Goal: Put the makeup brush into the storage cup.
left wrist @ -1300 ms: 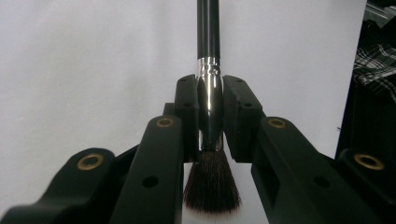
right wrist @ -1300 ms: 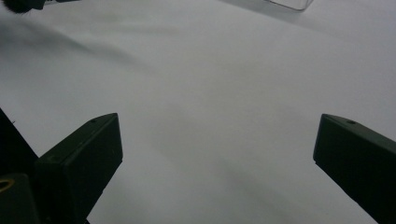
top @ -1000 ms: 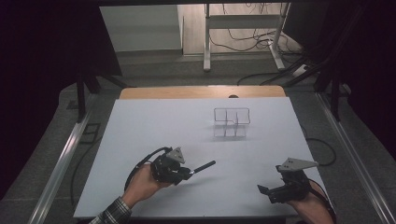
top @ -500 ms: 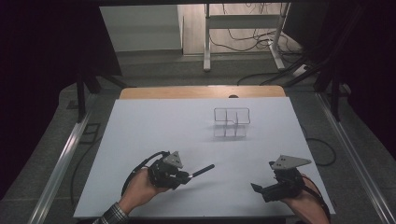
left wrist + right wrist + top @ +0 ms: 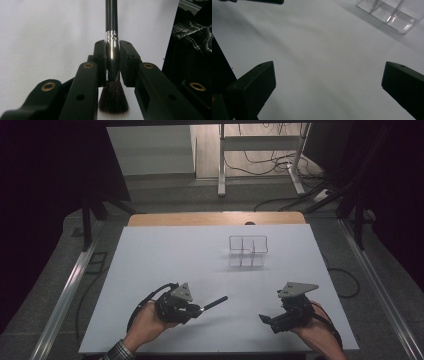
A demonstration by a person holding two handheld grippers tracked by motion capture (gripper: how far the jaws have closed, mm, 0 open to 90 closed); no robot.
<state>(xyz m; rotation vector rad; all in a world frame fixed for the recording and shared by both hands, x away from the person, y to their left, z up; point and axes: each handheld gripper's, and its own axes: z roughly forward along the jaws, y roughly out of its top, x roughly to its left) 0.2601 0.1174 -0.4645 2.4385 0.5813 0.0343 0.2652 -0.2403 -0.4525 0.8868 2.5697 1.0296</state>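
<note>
The left claw [image 5: 196, 310] is clenched on a black-handled makeup brush with a shiny dark ferrule and a soft dark bristle tuft [image 5: 111, 62], near the front edge of the white table [image 5: 150, 265], left of its middle. In the left gripper view the pads grip the ferrule just above the bristles, the tuft points back toward the hand, and the handle runs straight out ahead. In the high view that handle [image 5: 215, 302] juts toward the table's middle, angled slightly up and toward the right.

The right claw [image 5: 266, 320] is released, its jaws wide apart with nothing between them, low over the table near the front right corner and pointing left toward the brush.

A clear plastic organizer with several upright compartments [image 5: 248, 251] stands toward the far edge, right of centre, well apart from both claws.

The step in hand looks like getting the brush to that organizer, perhaps with a handover first. To do it well, the left claw should keep the handle steady and level so the free end is easy to take. The right claw should close on the bare handle, clear of the bristles, and the left should let go only once that grip is firm. A slanted grip would let the smooth handle swivel.
</note>
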